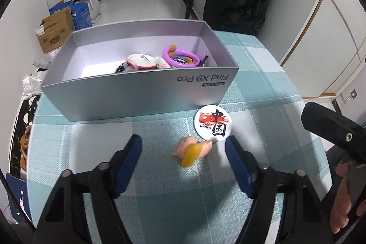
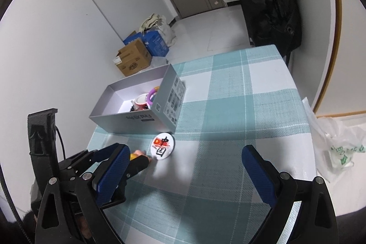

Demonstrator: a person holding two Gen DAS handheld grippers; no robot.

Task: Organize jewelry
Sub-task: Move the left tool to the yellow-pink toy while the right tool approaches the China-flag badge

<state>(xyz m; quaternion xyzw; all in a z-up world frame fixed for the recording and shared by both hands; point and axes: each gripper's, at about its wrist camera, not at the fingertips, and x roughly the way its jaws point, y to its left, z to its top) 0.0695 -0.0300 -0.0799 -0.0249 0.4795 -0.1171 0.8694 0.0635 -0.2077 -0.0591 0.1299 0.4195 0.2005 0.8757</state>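
The left gripper (image 1: 183,150) hangs with its jaws spread on either side of a small pink and yellow trinket (image 1: 191,150) lying on the surface (image 1: 251,74), and the blue pads (image 1: 131,152) are clear of it on both sides, so nothing is pinched yet. The right pad stands just beside the round badge (image 1: 213,123) printed with a flag and "CHINA", whose near edge touches the trinket's tip. That closeness looks like the main risk: if the jaws close as they stand, the right one may catch the badge's rim and shove or flip it, or nip both things together. The trinket looks rounded and soft, so an off-centre squeeze could squirt it out across the checked cloth. The right gripper (image 2: 185,166) hovers well off to the side with its jaws wide apart and empty. Behind the badge sits the open grey box (image 1: 141,93), already holding a purple ring (image 1: 179,56) and other pieces; its near wall is tall, so a low carry could knock the trinket loose against it.
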